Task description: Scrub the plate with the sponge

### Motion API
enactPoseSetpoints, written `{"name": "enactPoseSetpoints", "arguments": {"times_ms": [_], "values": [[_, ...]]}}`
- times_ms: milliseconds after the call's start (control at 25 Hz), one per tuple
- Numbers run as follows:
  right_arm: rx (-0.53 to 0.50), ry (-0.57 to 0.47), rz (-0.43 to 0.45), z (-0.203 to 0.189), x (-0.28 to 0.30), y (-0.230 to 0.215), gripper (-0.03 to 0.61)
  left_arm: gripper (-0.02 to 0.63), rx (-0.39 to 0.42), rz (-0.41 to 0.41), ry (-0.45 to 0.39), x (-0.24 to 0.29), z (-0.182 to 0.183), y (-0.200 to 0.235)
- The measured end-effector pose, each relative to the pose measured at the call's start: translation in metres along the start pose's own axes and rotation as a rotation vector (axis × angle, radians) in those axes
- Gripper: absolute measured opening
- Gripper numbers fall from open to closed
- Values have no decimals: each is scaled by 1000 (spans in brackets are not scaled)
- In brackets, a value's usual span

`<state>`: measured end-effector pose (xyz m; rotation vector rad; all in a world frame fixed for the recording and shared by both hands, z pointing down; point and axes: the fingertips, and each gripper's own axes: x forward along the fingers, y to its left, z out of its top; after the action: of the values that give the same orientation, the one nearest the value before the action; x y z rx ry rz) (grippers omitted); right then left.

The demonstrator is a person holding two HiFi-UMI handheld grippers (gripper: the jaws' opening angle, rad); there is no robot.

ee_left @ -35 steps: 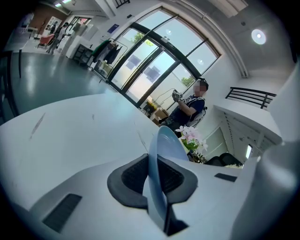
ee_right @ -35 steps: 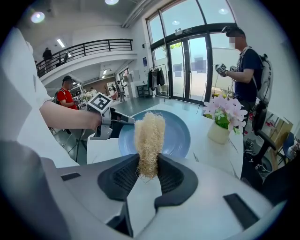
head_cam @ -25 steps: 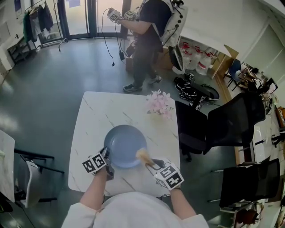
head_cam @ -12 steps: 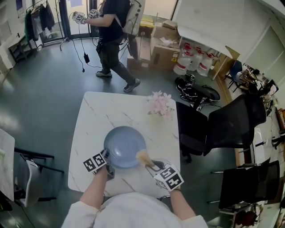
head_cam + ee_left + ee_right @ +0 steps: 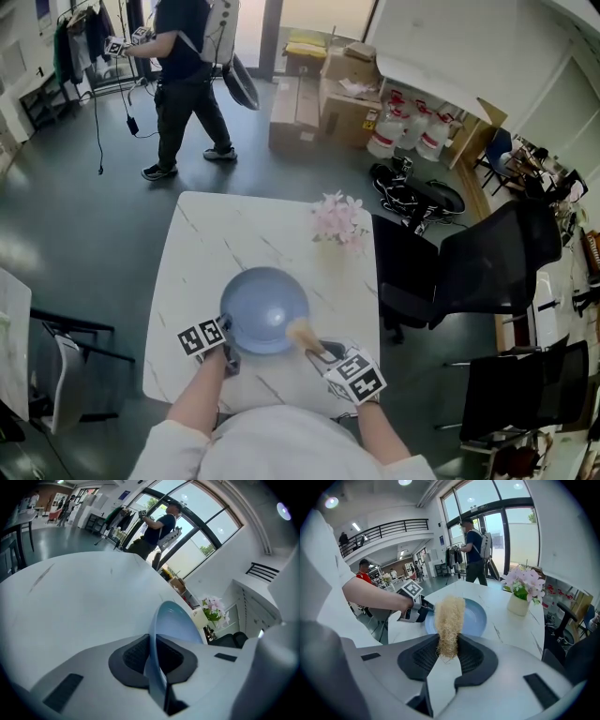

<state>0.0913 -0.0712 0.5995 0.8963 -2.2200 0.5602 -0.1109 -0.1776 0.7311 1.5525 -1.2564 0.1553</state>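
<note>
A blue plate (image 5: 267,307) rests on the white marble table (image 5: 202,246) in front of me. My left gripper (image 5: 228,339) is shut on the plate's near-left rim, and the left gripper view shows the plate's edge (image 5: 153,660) pinched between the pads. My right gripper (image 5: 315,345) is shut on a straw-coloured fibre sponge (image 5: 300,329). The sponge tip sits over the plate's near-right edge. In the right gripper view the sponge (image 5: 449,618) sticks up from the jaws in front of the plate (image 5: 475,618), with the left gripper (image 5: 418,611) on the plate's far rim.
A small white vase of pink flowers (image 5: 336,221) stands at the table's far right, beyond the plate. Black office chairs (image 5: 469,262) stand to the right of the table. A person (image 5: 186,75) with grippers walks on the floor beyond the table, near cardboard boxes (image 5: 323,98).
My left gripper has sunk a little with the plate's rim. The right gripper and sponge have stayed put. The person in the background has walked from the middle to the far left.
</note>
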Motion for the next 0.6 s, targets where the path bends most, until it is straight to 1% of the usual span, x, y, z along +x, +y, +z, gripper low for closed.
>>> {"name": "enactPoseSetpoints", "arguments": {"times_ms": [320,480,520,560,600], "values": [[-4,-6,5,2,3,2,118,46,14,-2,26,3,-4,1],[-5,-6,5,3,4,4,118,48,11,-5,18,2,-1,1],[-6,-7,5,3,4,4,118,60,4,-15,14,2,0,0],[-7,-8,4,4,4,4,118,118,-3,-25,9,2,1,-2],[-9,-10,4,4,4,4,118,152,-6,-33,5,2,1,-4]]}}
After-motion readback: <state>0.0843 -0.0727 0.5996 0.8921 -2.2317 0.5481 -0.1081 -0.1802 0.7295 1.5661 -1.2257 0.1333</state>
